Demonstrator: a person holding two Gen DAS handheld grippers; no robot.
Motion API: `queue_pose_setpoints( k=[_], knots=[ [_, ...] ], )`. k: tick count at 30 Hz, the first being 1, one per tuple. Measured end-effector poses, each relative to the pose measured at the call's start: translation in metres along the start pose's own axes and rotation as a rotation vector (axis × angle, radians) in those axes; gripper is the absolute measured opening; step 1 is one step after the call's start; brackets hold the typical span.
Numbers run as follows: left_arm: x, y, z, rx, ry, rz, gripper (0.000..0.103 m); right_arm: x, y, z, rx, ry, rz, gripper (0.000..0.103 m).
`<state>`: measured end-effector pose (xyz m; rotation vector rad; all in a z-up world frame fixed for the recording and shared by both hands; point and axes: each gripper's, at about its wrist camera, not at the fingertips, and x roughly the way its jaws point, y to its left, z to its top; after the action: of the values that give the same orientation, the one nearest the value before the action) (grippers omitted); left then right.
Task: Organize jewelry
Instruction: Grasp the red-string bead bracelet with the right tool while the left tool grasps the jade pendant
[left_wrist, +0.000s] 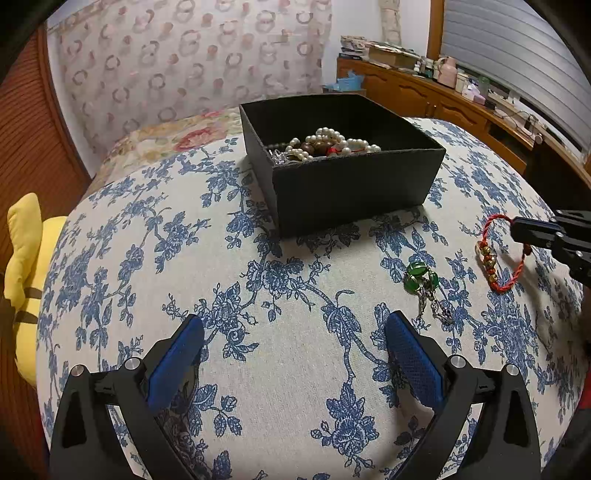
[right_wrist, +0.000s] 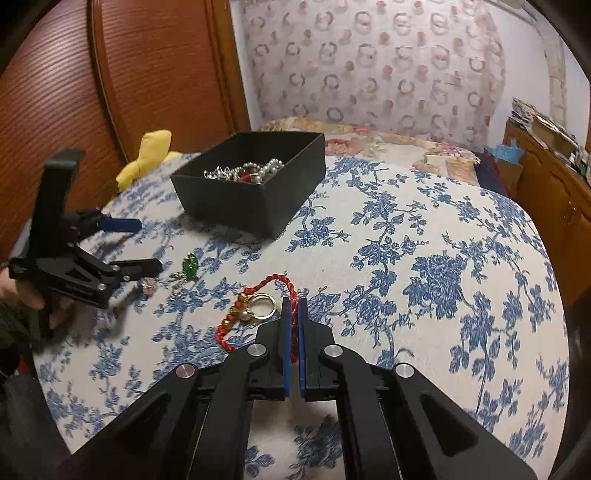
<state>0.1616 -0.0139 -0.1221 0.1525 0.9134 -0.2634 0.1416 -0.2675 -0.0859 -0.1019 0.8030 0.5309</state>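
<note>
A black open box (left_wrist: 347, 184) holding pearl strands and other jewelry stands on the blue-flowered cloth; it also shows in the right wrist view (right_wrist: 255, 192). My right gripper (right_wrist: 294, 306) is shut on a red braided cord bracelet (right_wrist: 258, 295) with gold and red beads; the bracelet also shows in the left wrist view (left_wrist: 498, 254), as does the right gripper (left_wrist: 517, 229). A gold ring (right_wrist: 262, 304) lies by the beads. A green stone pendant on a chain (left_wrist: 421, 280) lies on the cloth right of my left gripper (left_wrist: 295, 328), which is open and empty.
A yellow plush toy (left_wrist: 26, 266) lies at the cloth's left edge. A small reddish bead piece (right_wrist: 147, 285) lies near the left gripper (right_wrist: 147, 245). A wooden cabinet (left_wrist: 436, 96) with clutter stands at the far right. A flowered pillow (left_wrist: 177, 136) lies behind the box.
</note>
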Motion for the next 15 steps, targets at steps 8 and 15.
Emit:
queue_pose_setpoints(
  k=[8, 15],
  knots=[
    [-0.016, -0.001, -0.009, -0.096, -0.035, -0.053, 0.095, -0.021, 0.008, -0.016, 0.029, -0.045, -0.029, 0.003],
    [-0.037, -0.021, -0.017, -0.125, -0.126, -0.046, 0.095, -0.035, 0.016, -0.03, 0.03, -0.07, -0.046, 0.003]
  ],
)
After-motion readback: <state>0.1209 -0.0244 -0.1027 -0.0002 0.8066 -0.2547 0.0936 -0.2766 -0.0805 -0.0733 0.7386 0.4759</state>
